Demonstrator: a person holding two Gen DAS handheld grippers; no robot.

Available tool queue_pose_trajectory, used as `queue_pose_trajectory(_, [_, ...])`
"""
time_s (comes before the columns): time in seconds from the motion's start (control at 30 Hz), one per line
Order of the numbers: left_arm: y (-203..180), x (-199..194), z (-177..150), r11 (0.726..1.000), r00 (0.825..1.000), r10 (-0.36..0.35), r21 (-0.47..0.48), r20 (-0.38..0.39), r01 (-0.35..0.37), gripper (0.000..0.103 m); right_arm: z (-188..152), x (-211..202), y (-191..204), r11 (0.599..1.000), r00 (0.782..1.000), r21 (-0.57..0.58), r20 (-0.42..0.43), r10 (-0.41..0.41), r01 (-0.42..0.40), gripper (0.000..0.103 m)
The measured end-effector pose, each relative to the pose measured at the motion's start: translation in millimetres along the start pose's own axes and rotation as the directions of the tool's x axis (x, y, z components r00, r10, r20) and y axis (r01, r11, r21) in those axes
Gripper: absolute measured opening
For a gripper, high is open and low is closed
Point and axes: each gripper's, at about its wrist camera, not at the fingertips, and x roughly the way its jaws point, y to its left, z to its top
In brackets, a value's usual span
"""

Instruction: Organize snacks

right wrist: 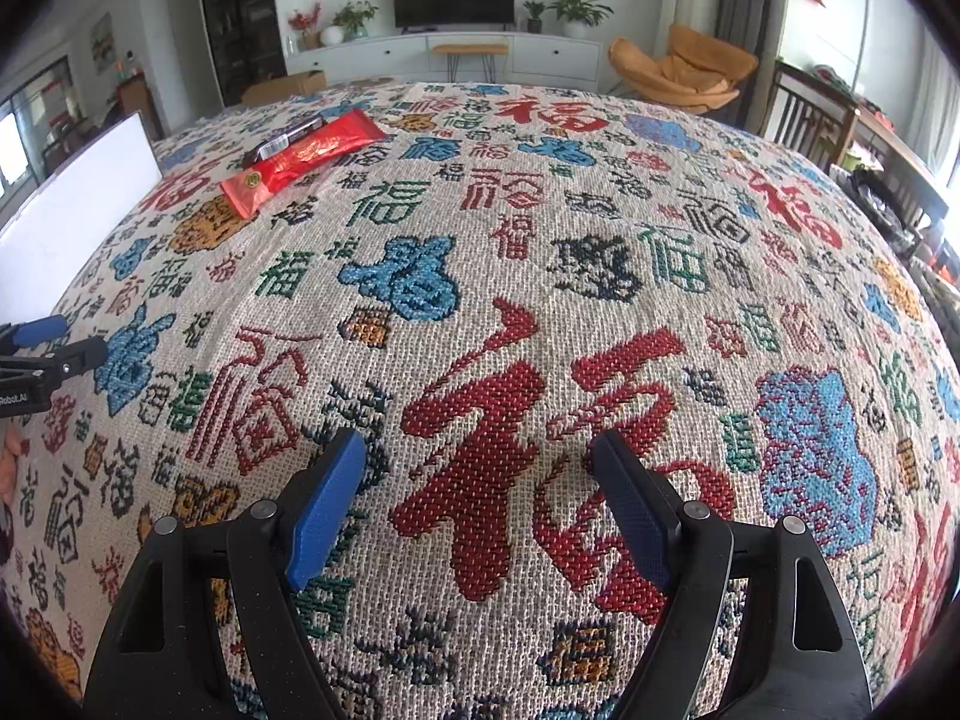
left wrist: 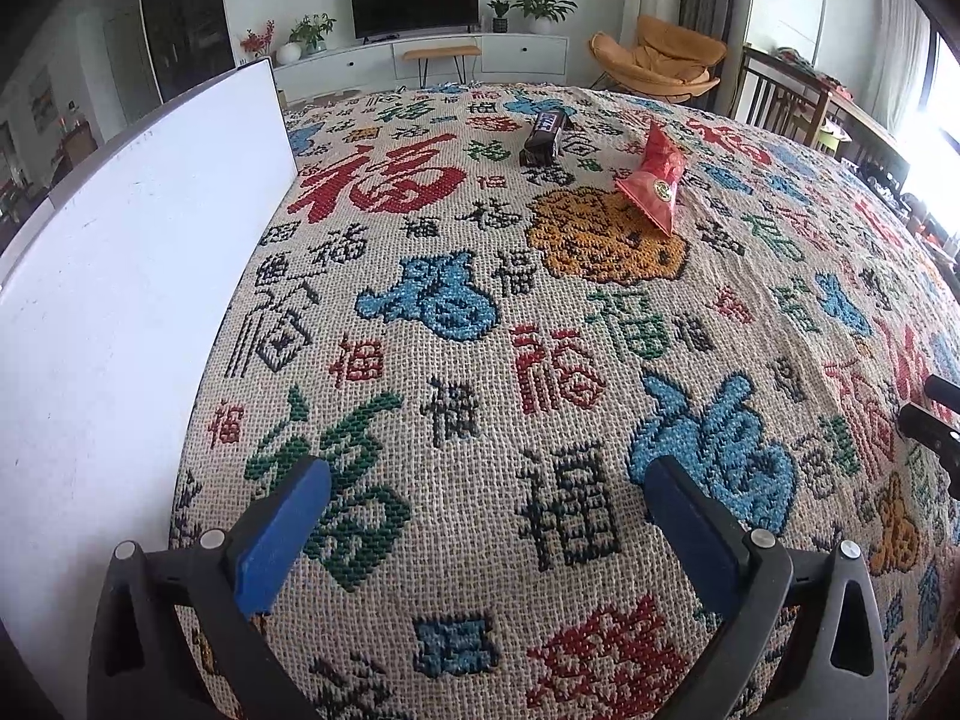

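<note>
A red snack packet (left wrist: 654, 180) lies on the patterned tablecloth (left wrist: 480, 360) far ahead, with a dark chocolate bar (left wrist: 543, 137) just behind it to the left. In the right wrist view the red snack packet (right wrist: 300, 159) and the dark chocolate bar (right wrist: 282, 141) lie side by side at the far left. My left gripper (left wrist: 489, 480) is open over bare cloth, nothing between its blue pads. My right gripper (right wrist: 480, 456) is also open and empty. The left gripper (right wrist: 42, 354) shows at that view's left edge.
A white box (left wrist: 120, 276) stands at the left side of the table, its wall close to my left gripper; the white box (right wrist: 72, 210) is also seen at far left. A wooden chair (left wrist: 786, 102) and clutter stand beyond the right edge.
</note>
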Motion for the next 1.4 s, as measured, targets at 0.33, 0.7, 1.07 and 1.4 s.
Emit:
queue_pose_trajectory(0.33, [0, 0, 0, 1.000, 1.000, 0.001, 0.001, 0.000, -0.001, 0.103, 0, 0, 0, 1.000, 1.000, 0.000, 0.000, 0.000, 0.000, 0.081])
queue_pose_trajectory(0.7, [0, -1, -1, 1.000, 1.000, 0.000, 0.000, 0.000, 0.000, 0.103, 0, 0, 0, 1.000, 1.000, 0.000, 0.000, 0.000, 0.000, 0.081])
queue_pose_trajectory(1.07, [0, -1, 0, 1.000, 1.000, -0.001, -0.003, 0.002, 0.001, 0.103, 14, 6, -2, 0.994, 0.996, 0.093, -0.064, 0.055, -0.049, 0.086])
queue_pose_trajectory(1.4, [0, -1, 0, 1.000, 1.000, 0.000, -0.002, 0.002, 0.000, 0.103, 86, 58, 3, 0.815, 0.935, 0.483, 0.022, 0.355, -0.321, 0.085])
